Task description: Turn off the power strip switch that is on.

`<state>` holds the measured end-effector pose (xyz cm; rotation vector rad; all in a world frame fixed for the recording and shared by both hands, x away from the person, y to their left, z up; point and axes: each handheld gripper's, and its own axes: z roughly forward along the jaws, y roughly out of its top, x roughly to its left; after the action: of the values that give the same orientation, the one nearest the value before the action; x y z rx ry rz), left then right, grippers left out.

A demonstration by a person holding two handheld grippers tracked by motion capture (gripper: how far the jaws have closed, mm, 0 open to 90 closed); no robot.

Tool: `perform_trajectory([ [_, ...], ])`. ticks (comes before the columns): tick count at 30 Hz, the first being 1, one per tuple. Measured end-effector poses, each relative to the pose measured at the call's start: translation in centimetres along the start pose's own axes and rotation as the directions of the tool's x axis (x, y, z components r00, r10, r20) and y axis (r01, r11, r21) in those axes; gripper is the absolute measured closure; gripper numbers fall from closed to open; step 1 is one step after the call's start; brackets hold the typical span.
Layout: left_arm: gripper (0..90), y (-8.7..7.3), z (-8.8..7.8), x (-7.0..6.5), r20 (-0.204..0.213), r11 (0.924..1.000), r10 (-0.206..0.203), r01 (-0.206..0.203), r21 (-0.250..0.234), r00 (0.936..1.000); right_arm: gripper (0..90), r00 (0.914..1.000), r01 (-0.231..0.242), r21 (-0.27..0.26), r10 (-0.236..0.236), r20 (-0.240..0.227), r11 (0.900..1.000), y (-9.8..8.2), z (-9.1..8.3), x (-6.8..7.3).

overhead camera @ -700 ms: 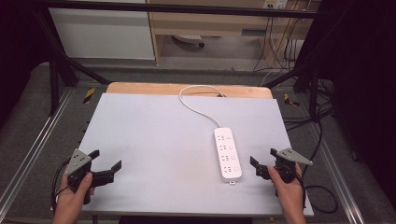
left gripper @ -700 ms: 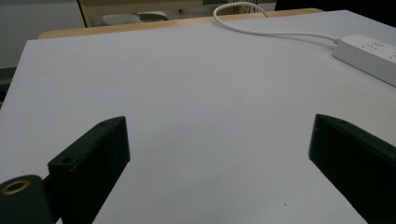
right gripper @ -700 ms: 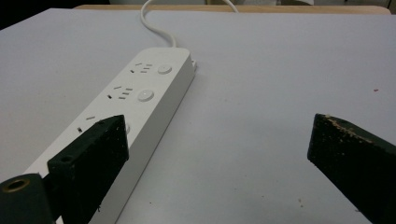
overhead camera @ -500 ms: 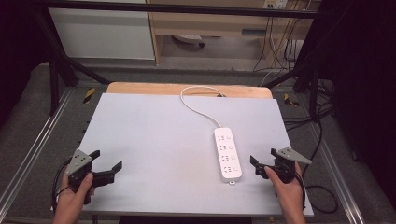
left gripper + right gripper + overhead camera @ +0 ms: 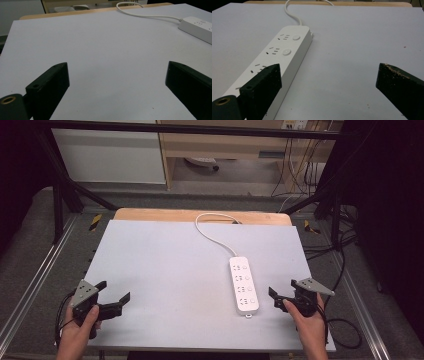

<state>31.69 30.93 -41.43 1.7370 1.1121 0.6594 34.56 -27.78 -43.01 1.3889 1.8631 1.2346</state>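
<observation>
**Near the front edge: both grippers wide, strip untouched**

Between the jaws of the right gripper (image 5: pixel 278 299) lies only bare table; they stand spread wide, touching nothing. Just beside it, to its left, lies the white power strip (image 5: pixel 243 284), its long axis running front to back, its cord (image 5: pixel 211 231) leaving the far end toward the table's (image 5: pixel 165 260) back edge. Well apart, the left gripper (image 5: pixel 114 295) is likewise spread and empty.

power strip (image 5: pixel 244 285): one
sockets on it: four
round buttons on it: four
cord (image 5: pixel 212 232): one
grippers: two, left gripper (image 5: pixel 114 295) and right gripper (image 5: pixel 274 298)
worktop (image 5: pixel 165 265): one
</observation>
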Motion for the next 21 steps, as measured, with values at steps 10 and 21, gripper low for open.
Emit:
perform_trajectory([
  [10, 5.1, 0.0, 0.0, 0.0, -0.007, 1.0, 0.003, -0.003, 0.002, 1.0, 17.8, 1.0, -0.001, -0.028, 0.001, -0.005, 1.0, 1.3, -0.8, 0.2],
  [21, 5.1, -0.1, 0.1, 0.0, -0.009, 1.0, 0.002, -0.002, 0.006, 1.0, 39.1, 0.9983, 0.029, -0.093, -0.034, -0.047, 0.995, 3.7, -0.7, 0.9],
])
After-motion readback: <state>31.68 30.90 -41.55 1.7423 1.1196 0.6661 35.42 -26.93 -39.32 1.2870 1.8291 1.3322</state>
